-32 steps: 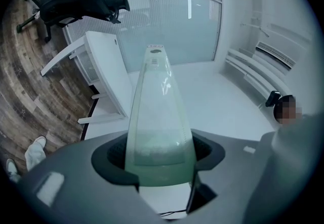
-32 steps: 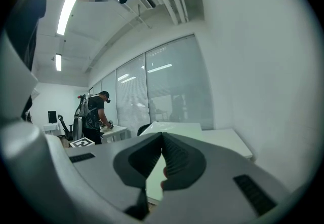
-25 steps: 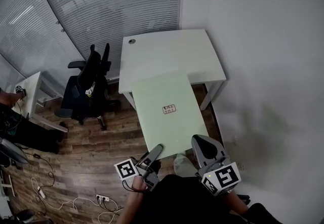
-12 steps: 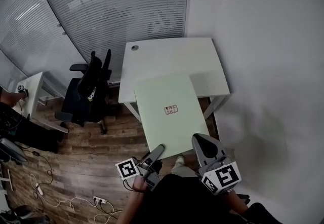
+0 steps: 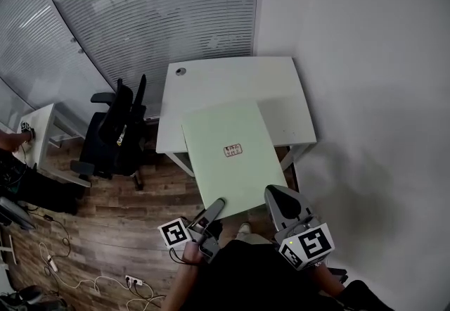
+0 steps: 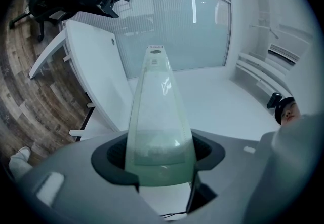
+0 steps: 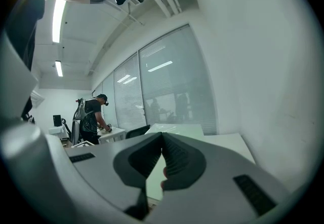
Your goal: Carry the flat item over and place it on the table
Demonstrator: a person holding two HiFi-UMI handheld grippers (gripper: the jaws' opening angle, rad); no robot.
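label (image 5: 234, 150) print too small to read — panel (image 5: 238, 174) hides part of table (image 5: 232, 81)

No wording can be read anywhere. In the head view, the pale green flat panel (image 5: 225, 127) carries one small white sticker (image 5: 234, 150) near the centre of the frame. Its reddish print is too small to make out. The cubes on the left tongs (image 5: 218, 205), lower centre, and the right tongs (image 5: 276, 194), lower right, each show a black-and-white square marker (image 5: 175, 233), a pattern rather than letters or digits.
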